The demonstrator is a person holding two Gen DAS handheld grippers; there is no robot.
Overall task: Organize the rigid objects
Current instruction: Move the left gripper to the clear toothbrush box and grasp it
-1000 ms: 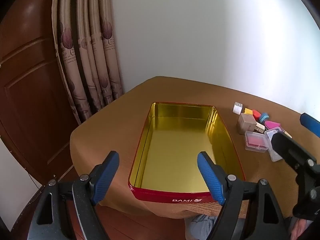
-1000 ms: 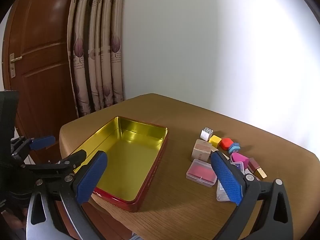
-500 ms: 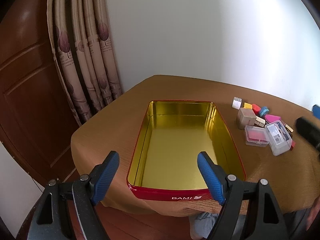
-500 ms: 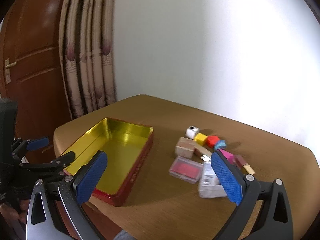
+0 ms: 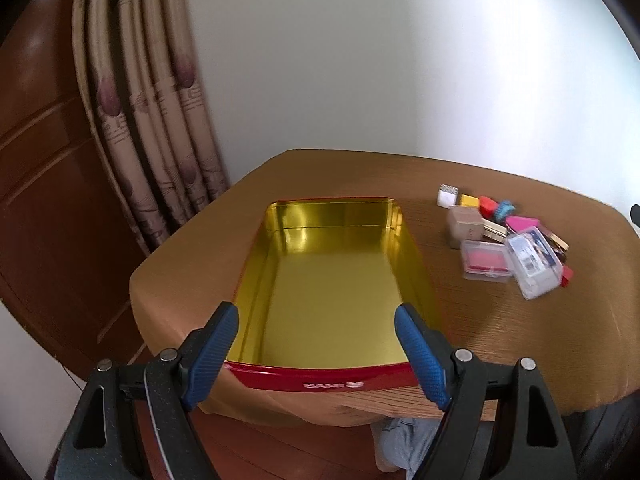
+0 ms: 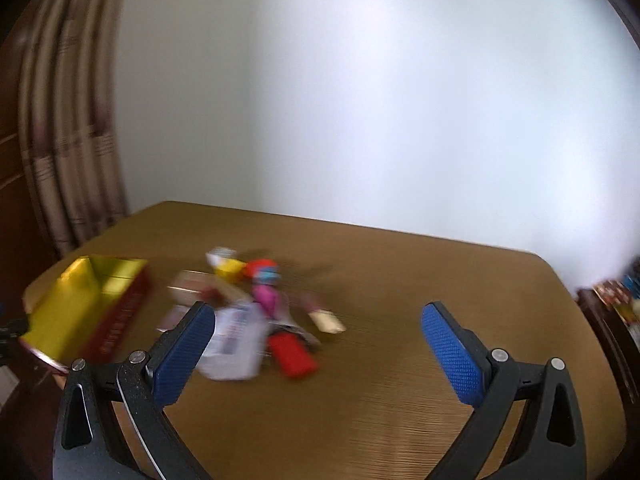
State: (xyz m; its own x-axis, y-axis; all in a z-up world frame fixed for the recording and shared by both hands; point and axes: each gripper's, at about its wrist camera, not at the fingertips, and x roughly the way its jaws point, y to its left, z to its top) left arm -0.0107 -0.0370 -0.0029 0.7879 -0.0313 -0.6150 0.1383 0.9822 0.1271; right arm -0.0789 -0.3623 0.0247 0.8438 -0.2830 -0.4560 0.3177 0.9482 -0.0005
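With both the left gripper (image 5: 316, 344) and right gripper (image 6: 318, 350) spread and empty, one piece from the cluster of small objects (image 5: 504, 240) lying right of the empty tin (image 5: 332, 280) should be singled out squarely before pinching.

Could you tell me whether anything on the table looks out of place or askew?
The small items lie in a jumbled heap right of the tin, some touching or overlapping. The tin holds nothing. Nothing looks spilled or damaged, though the right wrist view is blurred.
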